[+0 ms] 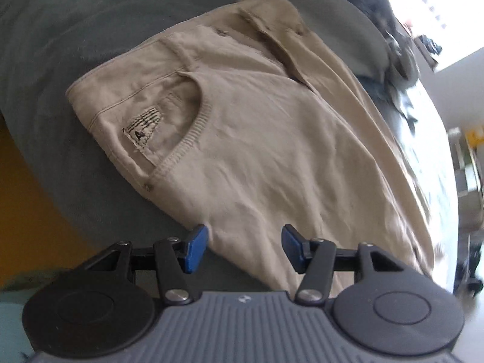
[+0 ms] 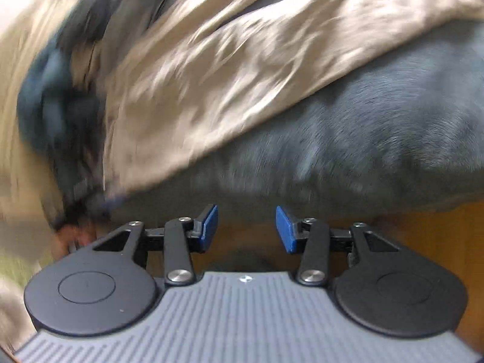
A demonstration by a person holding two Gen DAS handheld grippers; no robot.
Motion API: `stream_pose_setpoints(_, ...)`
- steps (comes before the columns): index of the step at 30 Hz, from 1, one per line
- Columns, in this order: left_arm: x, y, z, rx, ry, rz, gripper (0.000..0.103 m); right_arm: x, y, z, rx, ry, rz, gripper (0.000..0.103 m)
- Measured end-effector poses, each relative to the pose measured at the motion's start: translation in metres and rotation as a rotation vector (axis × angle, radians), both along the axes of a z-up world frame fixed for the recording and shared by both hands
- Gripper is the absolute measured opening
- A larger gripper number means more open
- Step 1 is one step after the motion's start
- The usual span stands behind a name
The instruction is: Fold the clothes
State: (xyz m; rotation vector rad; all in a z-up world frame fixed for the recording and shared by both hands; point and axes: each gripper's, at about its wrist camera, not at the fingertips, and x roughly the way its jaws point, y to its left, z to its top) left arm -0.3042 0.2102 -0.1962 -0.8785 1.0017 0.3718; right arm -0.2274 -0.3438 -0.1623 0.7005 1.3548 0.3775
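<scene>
Creased beige trousers point(image 1: 257, 139) (ribbed pocket edge, stitched label) lie ahead of the left gripper point(image 1: 244, 249) on grey fleecy bedding point(image 1: 69, 60). Its jaws stand apart, holding nothing. The right gripper point(image 2: 246, 230) is likewise parted and empty.

Matt beige cotton trousers point(image 1: 257, 127) lie on fuzzy grey blanket point(image 1: 75, 45).

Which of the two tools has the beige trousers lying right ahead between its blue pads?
The left tool: beige trousers fill the gap between its open pads. The right tool faces grey cover and orange floor.
</scene>
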Motion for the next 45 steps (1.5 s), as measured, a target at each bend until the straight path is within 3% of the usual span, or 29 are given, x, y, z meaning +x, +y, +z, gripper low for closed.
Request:
stream_pose_setpoints(4, 0.011, 0.002, -0.01, -0.017, -0.008, 0.034, 0.054, 0.002, -0.038, -0.029, 0.03, 0.027, -0.353, 0.043)
stream_pose_setpoints(6, 0.017, 0.001, -0.012, -0.013, -0.005, 0.03, 0.039, 0.004, -0.055, -0.04, 0.031, 0.029, -0.49, 0.043)
stream_pose_setpoints(8, 0.022, -0.002, -0.011, -0.021, -0.015, 0.019, 0.011, 0.005, -0.068, -0.049, 0.034, 0.014, -0.592, 0.043)
stream_pose_setpoints(12, 0.032, -0.006, -0.004, 0.014, -0.025, -0.021, 0.0, 0.015, -0.084, -0.061, 0.08, -0.024, -0.722, 0.043)
stream_pose_setpoints(19, 0.047, -0.009, 0.012, 0.07, -0.046, -0.048, 0.0, 0.038, -0.1, -0.076, 0.118, 0.006, -0.878, 0.039)
stream_pose_setpoints(20, 0.048, -0.009, 0.013, 0.072, -0.044, -0.049, 0.0, 0.042, -0.101, -0.077, 0.126, 0.011, -0.888, 0.032)
stream_pose_setpoints(21, 0.049, -0.01, 0.013, 0.073, -0.043, -0.054, 0.0, 0.045, -0.101, -0.076, 0.113, 0.021, -0.882, 0.015)
stream_pose_setpoints(23, 0.049, -0.011, 0.012, 0.07, -0.036, -0.058, 0.0, 0.052, -0.101, -0.072, 0.096, 0.043, -0.875, 0.004)
stream_pose_setpoints(27, 0.045, -0.013, 0.007, -0.021, -0.016, -0.064, 0.003, 0.055, -0.098, -0.059, 0.105, 0.072, -0.868, 0.002)
stream_pose_setpoints(29, 0.039, -0.017, 0.003, -0.045, 0.001, -0.061, 0.022, 0.057, -0.097, -0.056, 0.094, 0.098, -0.852, 0.005)
stream_pose_setpoints(32, 0.03, -0.019, 0.0, -0.048, 0.024, -0.032, 0.036, 0.066, -0.098, -0.062, 0.09, 0.124, -0.827, 0.006)
stream_pose_setpoints(35, 0.02, -0.015, -0.002, -0.047, 0.035, 0.027, 0.043, 0.074, -0.097, -0.068, 0.077, 0.149, -0.812, 0.003)
stream_pose_setpoints(38, 0.01, -0.007, -0.002, -0.041, 0.031, 0.085, 0.05, 0.074, -0.092, -0.059, 0.081, 0.108, -0.806, 0.002)
stream_pose_setpoints(43, 0.009, 0.004, -0.018, -0.058, 0.008, 0.138, 0.049, 0.072, -0.089, -0.055, 0.088, 0.095, -0.819, 0.002)
stream_pose_setpoints(45, 0.015, 0.004, -0.024, -0.053, 0.006, 0.129, 0.042, 0.076, -0.088, -0.059, 0.078, 0.107, -0.82, 0.002)
